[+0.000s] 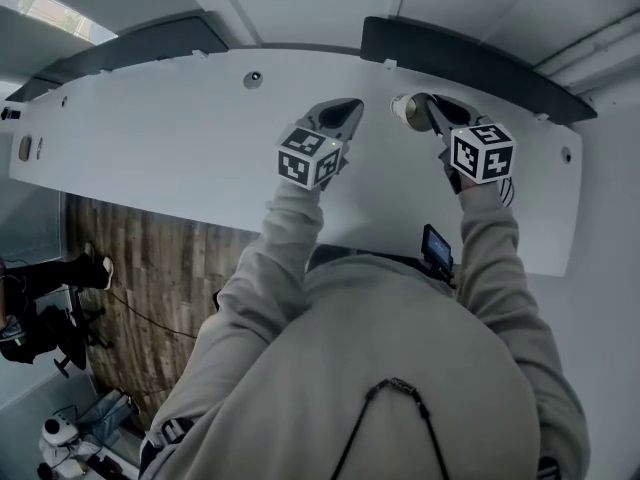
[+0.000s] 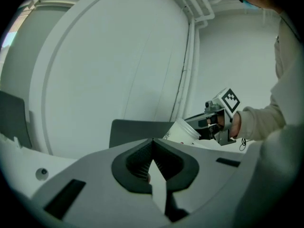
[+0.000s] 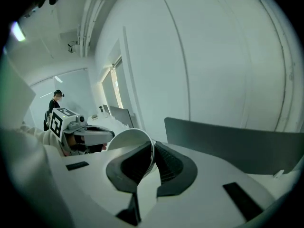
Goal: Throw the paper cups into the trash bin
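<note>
The right claw (image 3: 151,158) gripped the thin wall of a white paper cup (image 3: 127,139), half hidden by ribbed dark pads (image 3: 168,167); the left claw (image 2: 153,148) was clenched, empty.

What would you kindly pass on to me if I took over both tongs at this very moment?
Left tongs: shut, nothing in them, held over the white table.
Right tongs: shut on the wall of a paper cup at its rim, cup held up clear of the table.
Things: no other cup shows on the table; the trash bin is in no view.
Done: one cup picked up.
Left: find the bin, drop this cup in, then check for further cups.
</note>
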